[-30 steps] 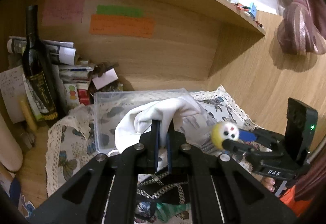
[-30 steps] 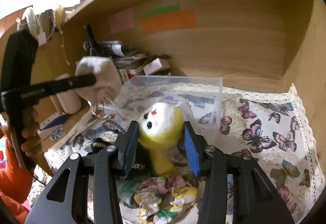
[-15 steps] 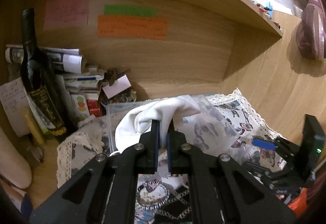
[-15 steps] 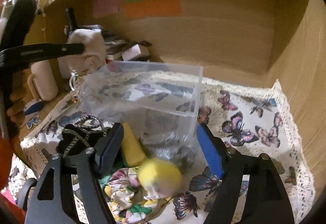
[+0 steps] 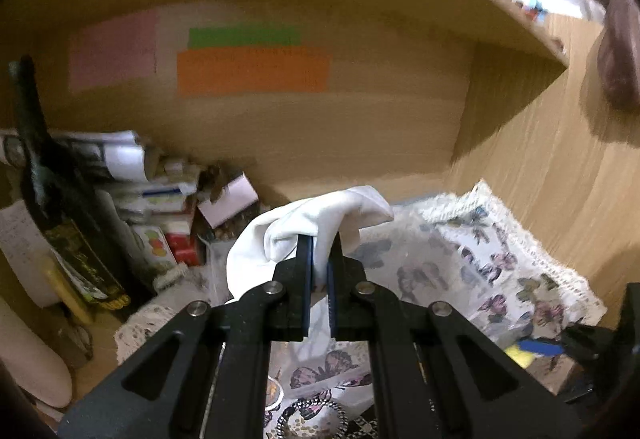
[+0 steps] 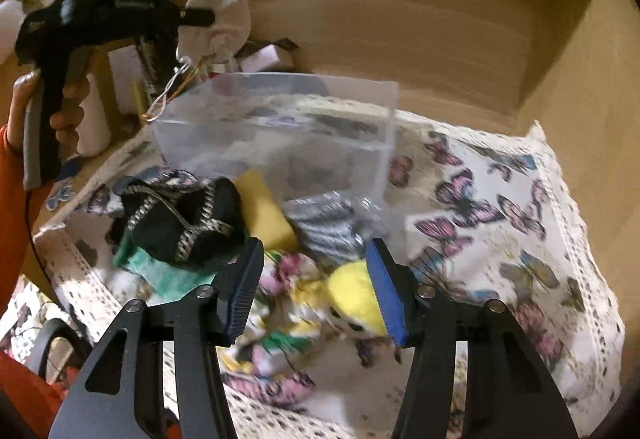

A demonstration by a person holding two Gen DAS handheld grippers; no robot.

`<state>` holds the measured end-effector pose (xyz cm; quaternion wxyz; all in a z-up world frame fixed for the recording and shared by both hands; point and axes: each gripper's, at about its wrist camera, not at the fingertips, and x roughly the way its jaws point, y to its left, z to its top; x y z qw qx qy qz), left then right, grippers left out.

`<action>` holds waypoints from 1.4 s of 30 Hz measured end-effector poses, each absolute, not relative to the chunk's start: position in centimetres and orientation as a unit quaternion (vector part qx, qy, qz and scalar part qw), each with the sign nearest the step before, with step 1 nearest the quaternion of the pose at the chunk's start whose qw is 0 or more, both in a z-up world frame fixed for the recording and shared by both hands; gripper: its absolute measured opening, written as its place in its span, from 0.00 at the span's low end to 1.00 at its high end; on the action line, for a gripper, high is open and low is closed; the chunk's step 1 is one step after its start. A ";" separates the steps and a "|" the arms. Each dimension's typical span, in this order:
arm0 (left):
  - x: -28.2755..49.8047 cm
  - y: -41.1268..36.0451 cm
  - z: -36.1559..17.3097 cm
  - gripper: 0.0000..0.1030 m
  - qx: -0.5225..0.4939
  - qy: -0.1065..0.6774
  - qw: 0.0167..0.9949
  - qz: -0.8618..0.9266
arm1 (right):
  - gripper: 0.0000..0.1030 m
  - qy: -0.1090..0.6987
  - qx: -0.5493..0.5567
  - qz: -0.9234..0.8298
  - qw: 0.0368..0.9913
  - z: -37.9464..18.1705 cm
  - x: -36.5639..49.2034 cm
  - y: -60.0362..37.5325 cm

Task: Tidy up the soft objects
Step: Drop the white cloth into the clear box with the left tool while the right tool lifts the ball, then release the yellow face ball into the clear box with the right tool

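Note:
My left gripper (image 5: 319, 259) is shut on a white cloth pouch (image 5: 304, 223) and holds it up above the left end of the clear plastic box (image 6: 280, 127). In the right wrist view the pouch (image 6: 218, 19) hangs high at the left with a wire ring dangling under it. My right gripper (image 6: 316, 287) is open above the pile. The yellow plush toy (image 6: 354, 305) lies loose on the floral cloth (image 6: 288, 319), against the right finger (image 6: 386, 295). A black chain-trimmed pouch (image 6: 180, 215), a yellow sponge (image 6: 266, 215) and a striped item in plastic (image 6: 328, 227) lie beside it.
A butterfly-print lace cloth (image 6: 500, 223) covers the shelf. A dark bottle (image 5: 52, 199), stacked papers and small boxes (image 5: 152, 199) crowd the back left corner. Wooden walls close the back and right. Sticky notes (image 5: 252, 71) are on the back wall.
My right gripper opened and the yellow plush toy dropped onto the floral cloth. My left gripper rose with the white pouch and shifted left.

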<state>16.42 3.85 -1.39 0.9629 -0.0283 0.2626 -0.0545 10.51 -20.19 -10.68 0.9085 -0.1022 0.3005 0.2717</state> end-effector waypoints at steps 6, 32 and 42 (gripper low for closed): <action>19.6 4.0 -6.0 0.05 -0.052 0.341 0.936 -0.072 | 0.49 0.315 -0.096 0.224 0.917 -11.4 11.7 -22.2; 11.7 4.8 -3.0 1.00 -0.027 0.289 0.956 -0.027 | 0.38 0.229 -0.093 0.270 0.930 -3.1 14.3 -20.1; 9.3 3.7 -6.9 1.00 -0.015 0.337 0.941 -0.032 | 0.38 0.285 -0.125 0.303 0.901 -5.3 20.0 -13.4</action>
